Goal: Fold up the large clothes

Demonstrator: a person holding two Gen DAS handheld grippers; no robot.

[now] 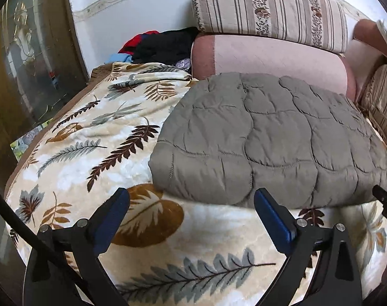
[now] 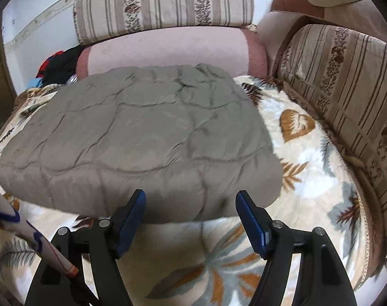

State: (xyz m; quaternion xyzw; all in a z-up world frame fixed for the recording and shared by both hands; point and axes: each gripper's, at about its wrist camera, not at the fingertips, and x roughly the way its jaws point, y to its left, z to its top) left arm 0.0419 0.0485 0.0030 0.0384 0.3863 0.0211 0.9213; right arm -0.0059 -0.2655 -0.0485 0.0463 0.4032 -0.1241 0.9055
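Observation:
A grey quilted padded garment lies folded into a thick rectangle on a leaf-patterned blanket. In the left wrist view my left gripper stands open just short of the bundle's near left corner, nothing between its blue pads. The right wrist view shows the same grey bundle on the blanket. My right gripper is open at the bundle's near edge, toward its right end, pads apart from the cloth. The tip of the other gripper shows at the right edge of the left wrist view.
A pink bolster and a striped floral cushion lie behind the bundle. Another striped cushion lines the right side. Dark and red clothes are heaped at the back left. A person's bare limb shows at the back right.

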